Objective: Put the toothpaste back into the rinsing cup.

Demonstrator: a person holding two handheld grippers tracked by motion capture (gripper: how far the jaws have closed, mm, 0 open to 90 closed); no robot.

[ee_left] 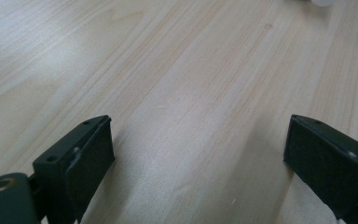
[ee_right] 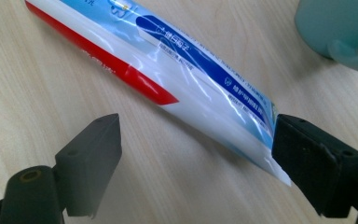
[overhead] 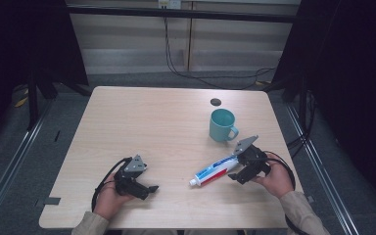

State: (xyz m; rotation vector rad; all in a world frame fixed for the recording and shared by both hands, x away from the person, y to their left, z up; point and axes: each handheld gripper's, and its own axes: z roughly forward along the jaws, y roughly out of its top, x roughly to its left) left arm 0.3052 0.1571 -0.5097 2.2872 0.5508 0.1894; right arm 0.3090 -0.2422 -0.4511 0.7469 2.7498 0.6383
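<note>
A light wooden table [overhead: 142,122] stands on a grey floor [overhead: 24,161]. Behind it, the wall has pale panels [overhead: 127,44], and a dark horizontal bar [overhead: 186,13] crosses near the top. Black cables [overhead: 196,73] hang down from the wall and lie on the floor. Dark curtains [overhead: 357,73] stand at both sides, and metal rails [overhead: 7,166] run along the floor

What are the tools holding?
Nothing. The right tool is open, its jaws around the tube's flat end; the left tool is open over bare table.
</note>
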